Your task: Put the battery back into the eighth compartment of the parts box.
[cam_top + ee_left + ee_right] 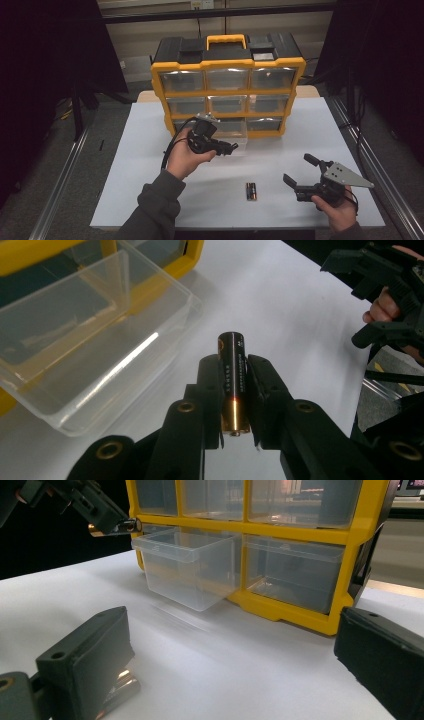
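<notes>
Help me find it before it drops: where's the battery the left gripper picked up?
The battery is clamped in the left gripper, beside the pulled-out clear drawer.

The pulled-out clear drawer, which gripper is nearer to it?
Left. The left gripper, holding a battery, hangs just beside the open drawer; the right gripper sits well back near the table's front edge.

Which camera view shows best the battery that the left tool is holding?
The left gripper view: the held battery stands close and sharp between the left tool's pads. In the high view the hand hides it. The right gripper view shows a small far glint.
</notes>
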The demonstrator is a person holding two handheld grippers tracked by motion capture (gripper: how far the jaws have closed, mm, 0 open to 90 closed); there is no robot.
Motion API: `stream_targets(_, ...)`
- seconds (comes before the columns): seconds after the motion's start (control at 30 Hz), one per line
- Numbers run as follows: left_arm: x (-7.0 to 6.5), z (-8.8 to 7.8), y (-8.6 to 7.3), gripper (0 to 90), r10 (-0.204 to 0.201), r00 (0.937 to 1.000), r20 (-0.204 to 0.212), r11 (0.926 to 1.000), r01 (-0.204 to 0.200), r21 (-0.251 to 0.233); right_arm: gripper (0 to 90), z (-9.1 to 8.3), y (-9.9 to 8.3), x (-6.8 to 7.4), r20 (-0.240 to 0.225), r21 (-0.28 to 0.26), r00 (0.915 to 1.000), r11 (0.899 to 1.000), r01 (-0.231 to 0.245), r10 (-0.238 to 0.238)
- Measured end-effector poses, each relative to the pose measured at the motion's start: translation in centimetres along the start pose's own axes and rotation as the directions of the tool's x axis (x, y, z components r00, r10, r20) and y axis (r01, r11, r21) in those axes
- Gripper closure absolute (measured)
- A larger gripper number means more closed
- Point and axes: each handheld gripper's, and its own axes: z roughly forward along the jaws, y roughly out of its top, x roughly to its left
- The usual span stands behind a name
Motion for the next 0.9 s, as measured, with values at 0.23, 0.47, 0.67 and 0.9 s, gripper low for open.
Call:
stream_targets(0.23, 0.6, -0.4, 0.9, 77.5, -0.009, 0.9995, -0.029, 1.0000, 0.009, 0.003, 1.5, 0.0, 0.0, -0.1, 0.002, 0.002, 1.0000, 1.000, 0.006, -0.006)
stream_targets(0.47, 1.4, 0.0, 1.6, 77.5, -0.019, 0.9983, -0.055, 0.9997, 0.018, -0.016, 1.5, 0.0, 0.0, 0.0, 0.000, 0.004, 1.0000, 1.000, 0.001, -0.001)
stream_targets(0.67, 2.2, 1.0, 2.2, 77.5, -0.036, 0.9964, -0.076, 0.9990, 0.034, -0.028, 1.5, 0.0, 0.0, 0.0, 0.000, 0.000, 1.0000, 1.000, 0.000, 0.000)
stream_targets(0.9, 2.6, 2.1, 2.9, 77.4, -0.038, 0.9938, -0.105, 0.9983, 0.033, -0.048, 1.5, 0.0, 0.0, 0.0, -0.002, -0.002, 1.0000, 1.000, -0.003, 0.003)
